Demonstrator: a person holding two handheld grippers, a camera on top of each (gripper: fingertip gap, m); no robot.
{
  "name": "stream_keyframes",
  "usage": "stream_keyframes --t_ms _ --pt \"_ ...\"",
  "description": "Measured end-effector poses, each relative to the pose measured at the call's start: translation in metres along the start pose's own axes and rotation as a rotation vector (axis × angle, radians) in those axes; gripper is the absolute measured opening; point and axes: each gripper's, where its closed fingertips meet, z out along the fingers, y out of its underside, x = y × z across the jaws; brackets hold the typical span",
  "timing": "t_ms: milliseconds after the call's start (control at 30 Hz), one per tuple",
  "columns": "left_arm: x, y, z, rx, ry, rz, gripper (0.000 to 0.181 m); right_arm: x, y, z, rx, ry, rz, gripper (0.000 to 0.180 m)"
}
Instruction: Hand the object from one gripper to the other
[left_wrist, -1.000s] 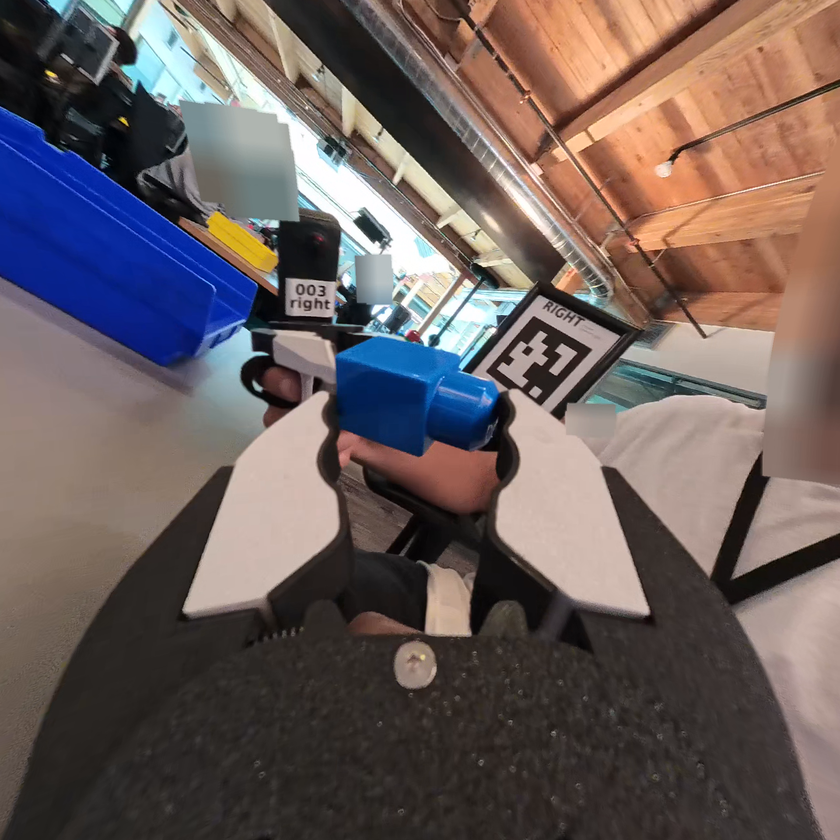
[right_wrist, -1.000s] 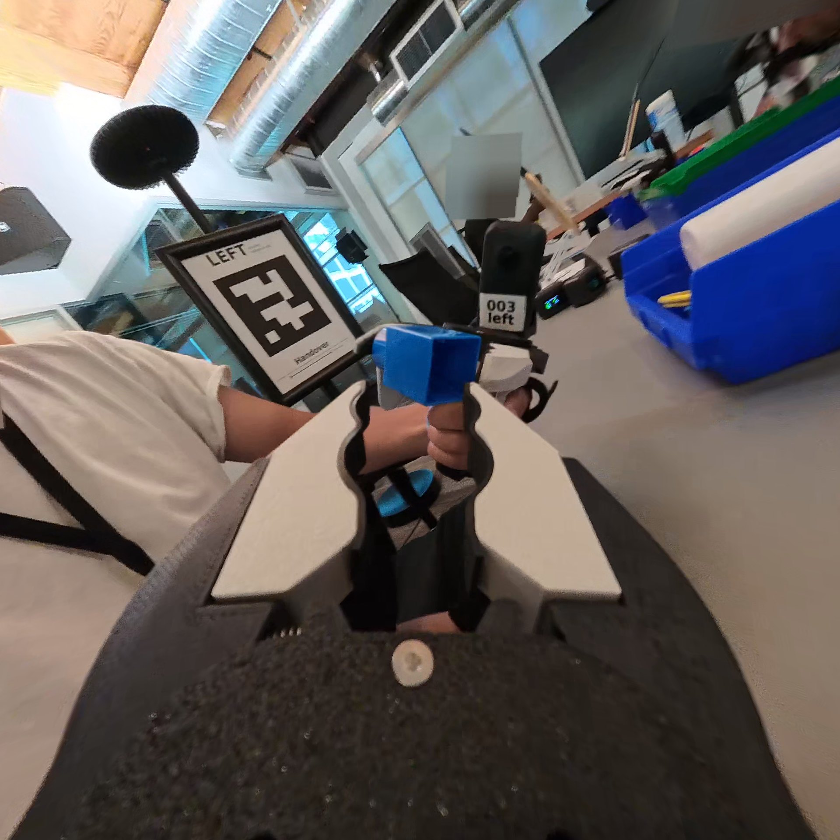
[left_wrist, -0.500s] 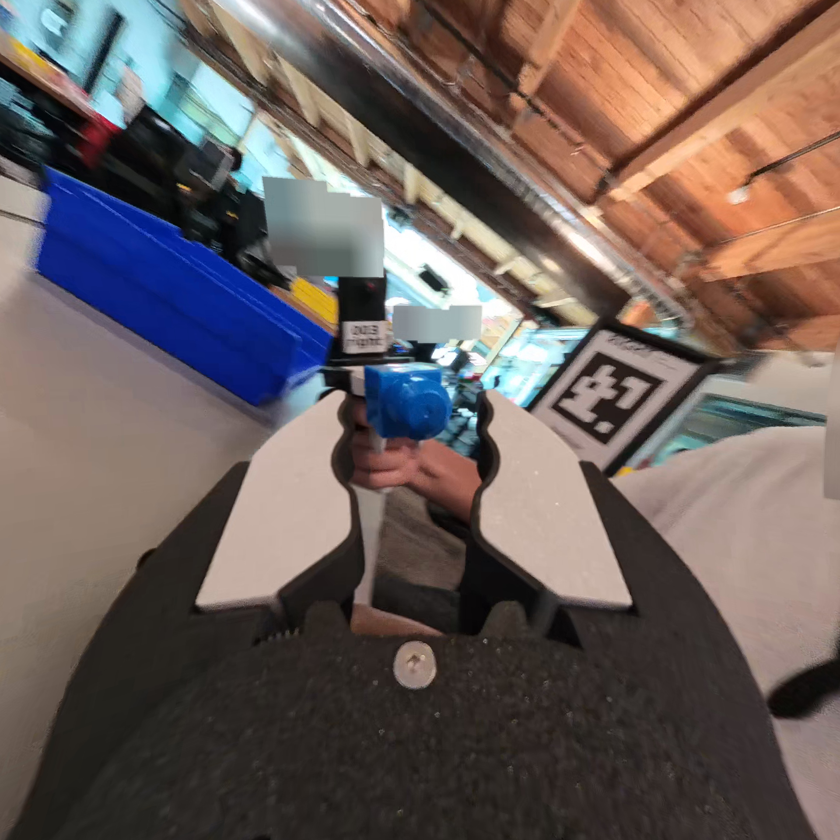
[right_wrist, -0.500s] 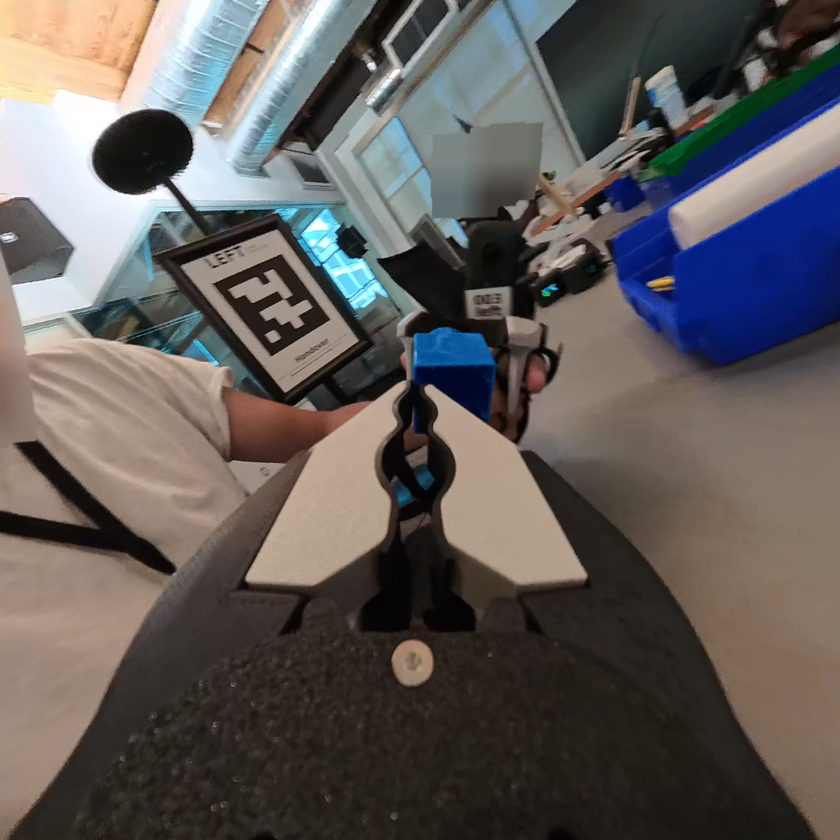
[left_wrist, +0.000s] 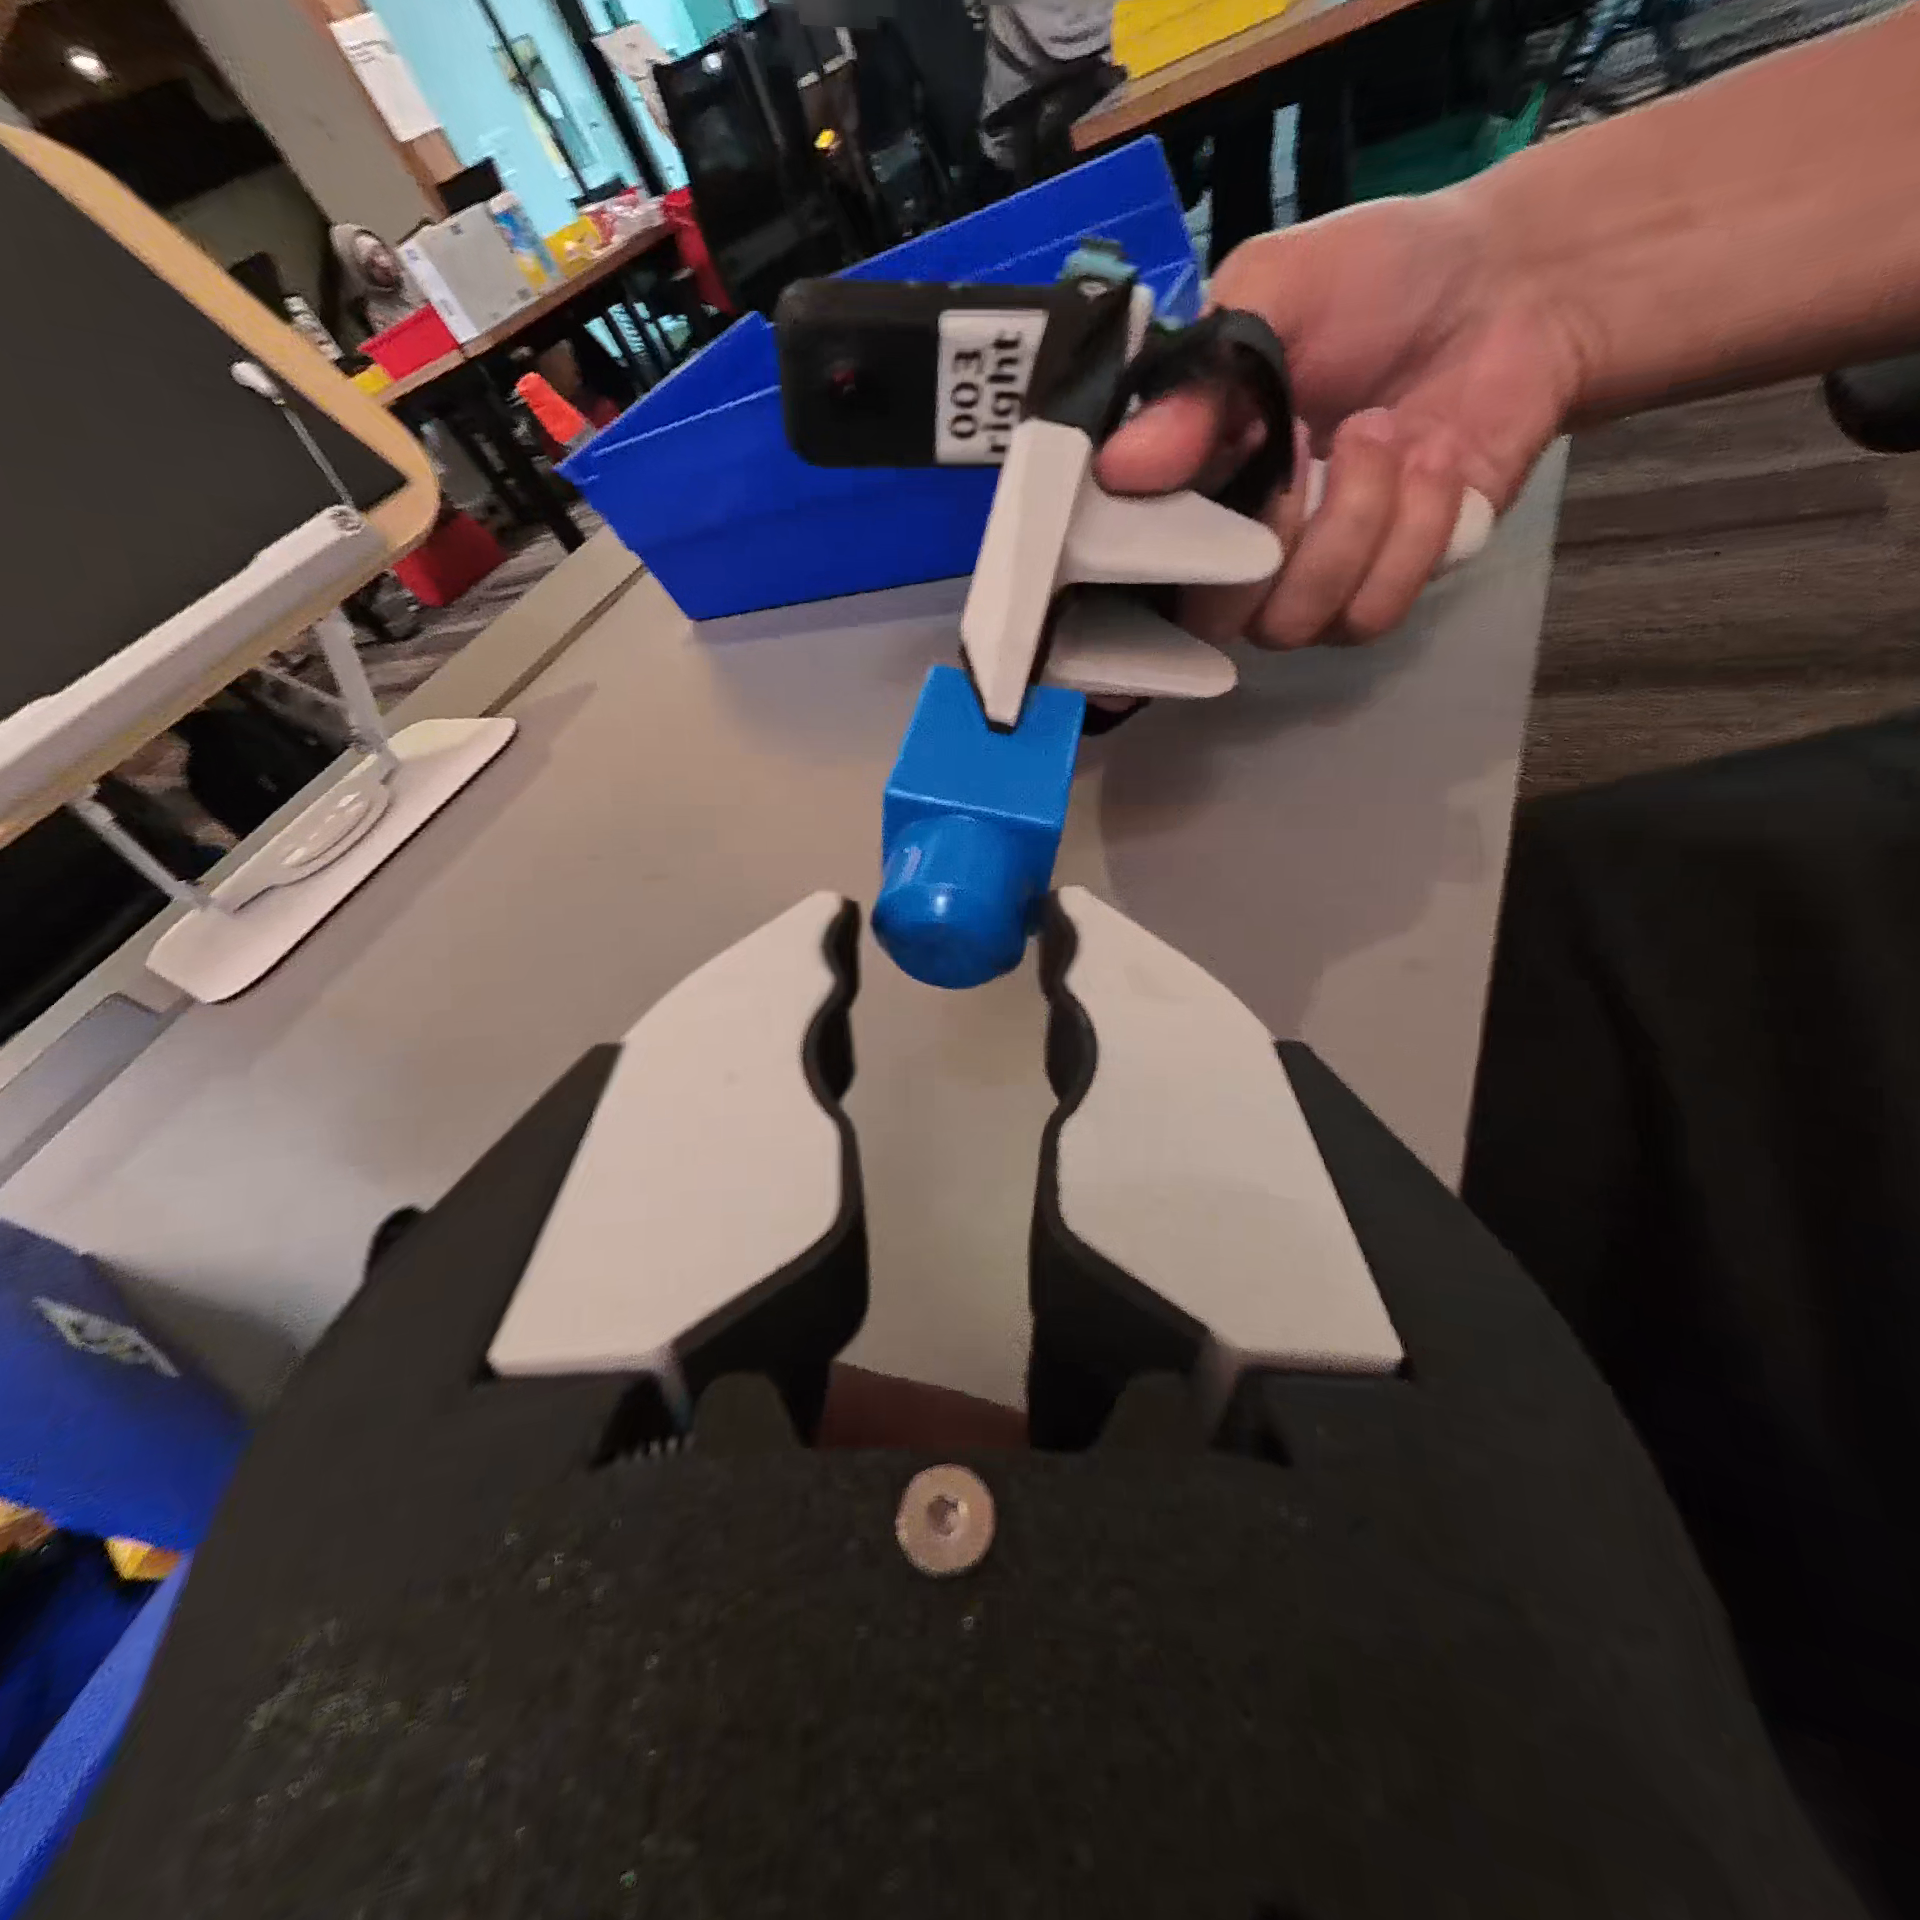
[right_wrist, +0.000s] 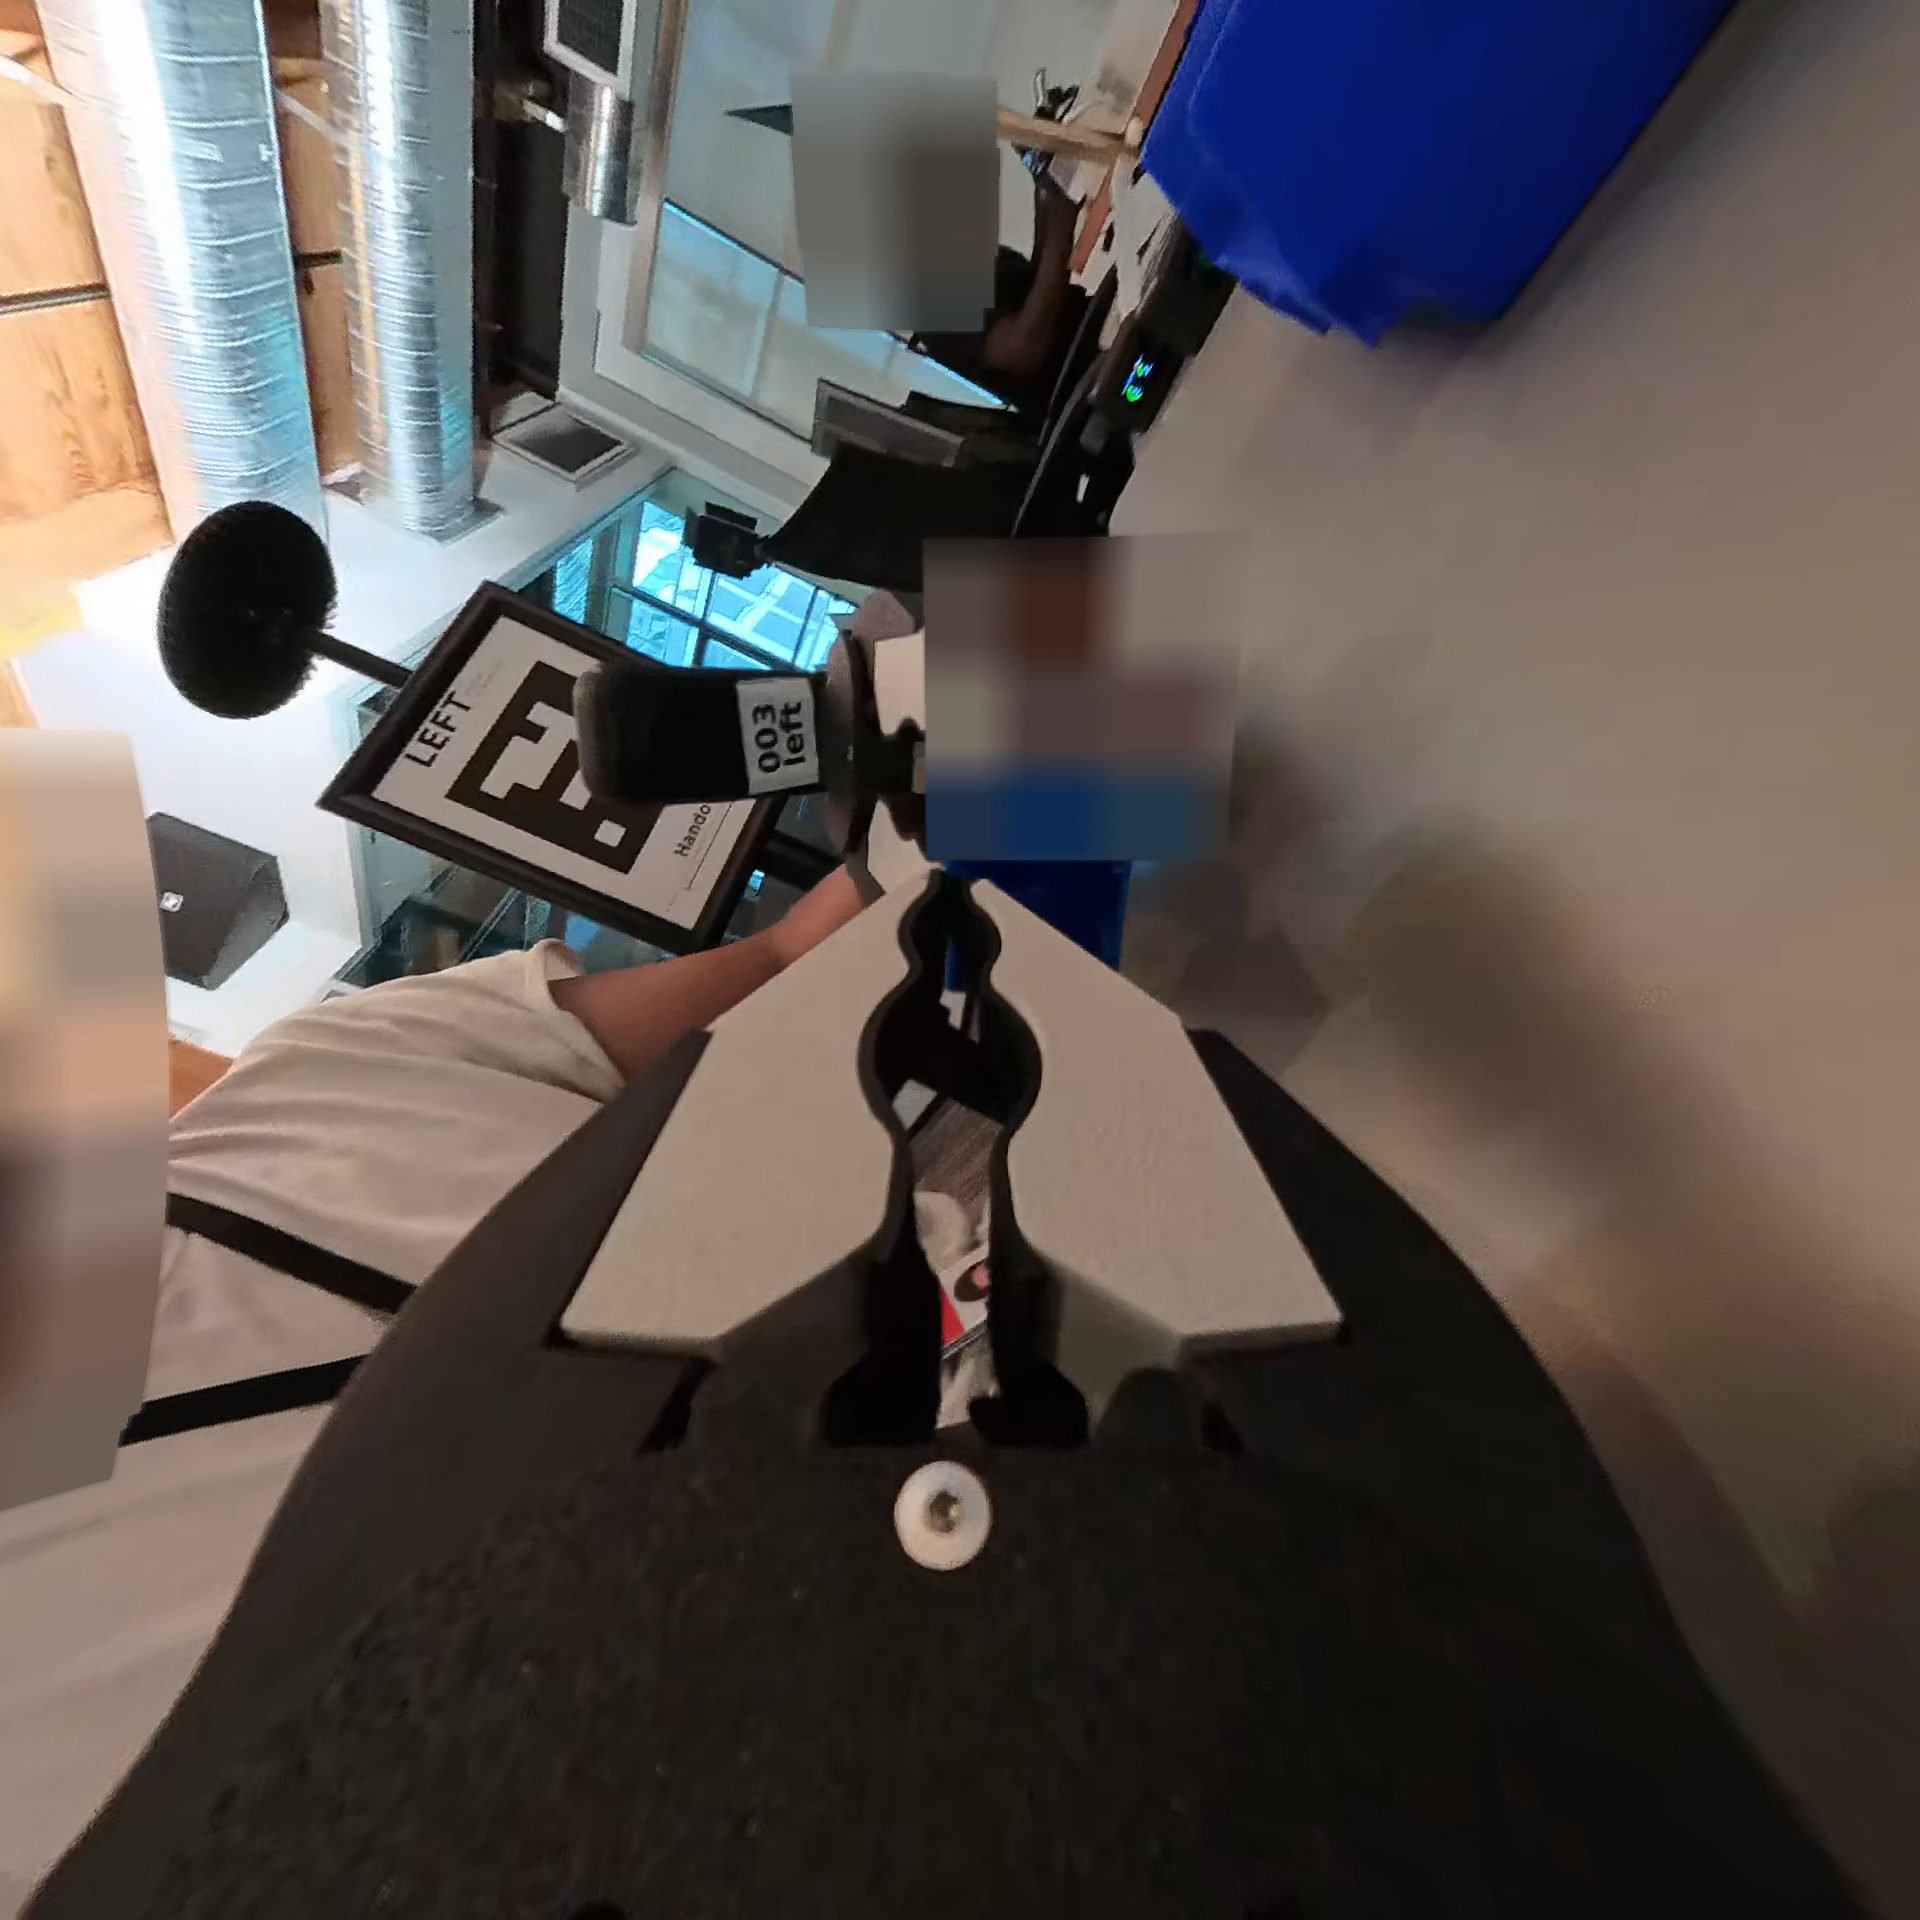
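We see the grey counter (left_wrist: 644, 831) beneath everything, a blue bin (left_wrist: 831, 457) at its far edge; our right tongs (left_wrist: 1013, 707), held in a hand (left_wrist: 1392, 416), are clamped on the square end of the blue object (left_wrist: 971, 821), which hangs tilted above the counter; our left tongs (left_wrist: 948, 925) stand apart, their fingertips either side of the object's rounded end, whether touching we cannot tell.

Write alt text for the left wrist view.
The right gripper, held in a hand, pinches the square end of a blue block above a grey table. The open left gripper sits just short of the block's rounded end, a blue bin behind.
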Motion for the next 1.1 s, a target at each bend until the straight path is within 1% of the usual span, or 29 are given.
stream_keyframes --t_ms 33,200,300,367,433,467,533,600,633,733,800,900,967,1033,1100 --pt "0.002 0.0 0.0 0.002 0.009 -0.002 0.029 -0.001 0.002 0.0 -0.009 -0.003 -0.001 0.0" --pt "0.003 -0.004 0.001 0.028 0.014 0.005 0.029 -0.003 0.003 -0.002 -0.013 -0.031 0.022 0.0" --pt "-0.004 -0.009 0.001 0.013 -0.014 0.004 0.029 -0.006 -0.006 -0.003 0.034 -0.043 -0.016 0.001" --pt "-0.013 -0.016 -0.002 0.033 -0.041 -0.049 0.029 -0.014 -0.015 -0.005 0.074 -0.061 -0.084 0.015" --pt "-0.024 -0.02 -0.008 0.057 -0.058 -0.156 0.029 -0.018 -0.021 -0.007 0.102 -0.019 -0.206 0.028" --pt "-0.029 -0.02 -0.011 0.072 -0.047 -0.219 0.029 -0.018 -0.021 -0.007 0.099 0.023 -0.295 0.033" --pt "-0.038 -0.021 -0.016 0.113 -0.03 -0.344 0.028 -0.011 -0.02 -0.007 0.092 0.147 -0.49 0.052" --pt "-0.036 -0.023 -0.02 0.152 0.065 -0.463 0.028 -0.009 -0.02 -0.003 0.108 0.219 -0.657 0.067" --pt "-0.034 -0.025 -0.021 0.172 0.11 -0.513 0.029 -0.011 -0.02 0.0 0.117 0.224 -0.704 0.071" --pt "-0.02 -0.03 -0.022 0.202 0.251 -0.617 0.028 -0.024 -0.019 0.008 0.137 0.175 -0.754 0.07" --pt "-0.014 -0.033 -0.021 0.205 0.285 -0.619 0.028 -0.029 -0.018 0.011 0.137 0.15 -0.778 0.068" --pt "-0.004 -0.036 -0.019 0.194 0.326 -0.606 0.029 -0.026 -0.012 0.013 0.097 0.161 -0.796 0.061" --pt "0.001 -0.036 -0.017 0.189 0.349 -0.612 0.029 -0.026 -0.01 0.014 0.086 0.158 -0.81 0.052" --pt "0.005 -0.035 -0.014 0.175 0.357 -0.618 0.028 -0.027 -0.008 0.015 0.072 0.156 -0.83 0.036" --pt "0.005 -0.032 -0.012 0.168 0.354 -0.634 0.029 -0.022 -0.009 0.013 0.056 0.19 -0.83 0.035"
